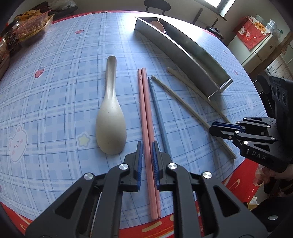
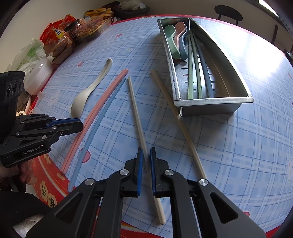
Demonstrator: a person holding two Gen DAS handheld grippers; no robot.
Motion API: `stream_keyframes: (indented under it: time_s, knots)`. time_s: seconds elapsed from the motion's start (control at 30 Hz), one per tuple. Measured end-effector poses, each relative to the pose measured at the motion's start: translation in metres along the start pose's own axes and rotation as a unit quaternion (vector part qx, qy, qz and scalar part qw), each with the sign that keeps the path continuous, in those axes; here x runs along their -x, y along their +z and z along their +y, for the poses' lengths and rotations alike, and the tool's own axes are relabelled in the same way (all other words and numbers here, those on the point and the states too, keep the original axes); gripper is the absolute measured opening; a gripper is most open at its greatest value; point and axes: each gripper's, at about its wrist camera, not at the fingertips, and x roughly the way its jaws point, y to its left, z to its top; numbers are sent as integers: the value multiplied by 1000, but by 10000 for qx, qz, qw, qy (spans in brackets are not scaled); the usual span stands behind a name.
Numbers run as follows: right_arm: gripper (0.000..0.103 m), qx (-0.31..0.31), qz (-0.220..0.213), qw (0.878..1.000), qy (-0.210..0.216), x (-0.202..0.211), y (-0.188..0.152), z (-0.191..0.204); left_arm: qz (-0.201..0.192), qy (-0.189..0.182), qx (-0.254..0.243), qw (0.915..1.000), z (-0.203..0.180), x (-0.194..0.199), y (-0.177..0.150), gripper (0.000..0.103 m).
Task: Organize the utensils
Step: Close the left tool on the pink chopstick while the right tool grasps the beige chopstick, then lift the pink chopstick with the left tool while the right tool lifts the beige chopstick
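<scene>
Jaws of the left gripper [image 1: 146,146] straddle the pink plastic chopstick pair [image 1: 146,117], spread; right gripper [image 2: 146,152] likewise flanks a beige chopstick [image 2: 136,111], unpinched, both seemingly aligning for pickups.

Snack packets [image 2: 77,34], white plastic bags [image 2: 31,55], dark chair [image 1: 157,6], red box [image 1: 253,31]

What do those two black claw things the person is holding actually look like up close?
Both are matte black plastic with triangular cutouts and round silver screws. Each left gripper and right gripper finger carries a ribbed blue pad. White lettering reads "GenRobot.AI" on the left one and "DAS" on the right. A boxy black unit with round lenses sits behind each.
</scene>
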Motion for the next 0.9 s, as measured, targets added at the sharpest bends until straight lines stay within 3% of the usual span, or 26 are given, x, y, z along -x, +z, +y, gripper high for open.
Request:
stream_keyframes:
  time_s: [0.37,0.9]
  knots:
    - [9,24,4,10000,-30,1,0,0,-54,164,3,9999,2,-8,12,17]
    - [9,533,14,9972,-524,-5,6,20,-107,396,-340,9986,-11,-19,31,19]
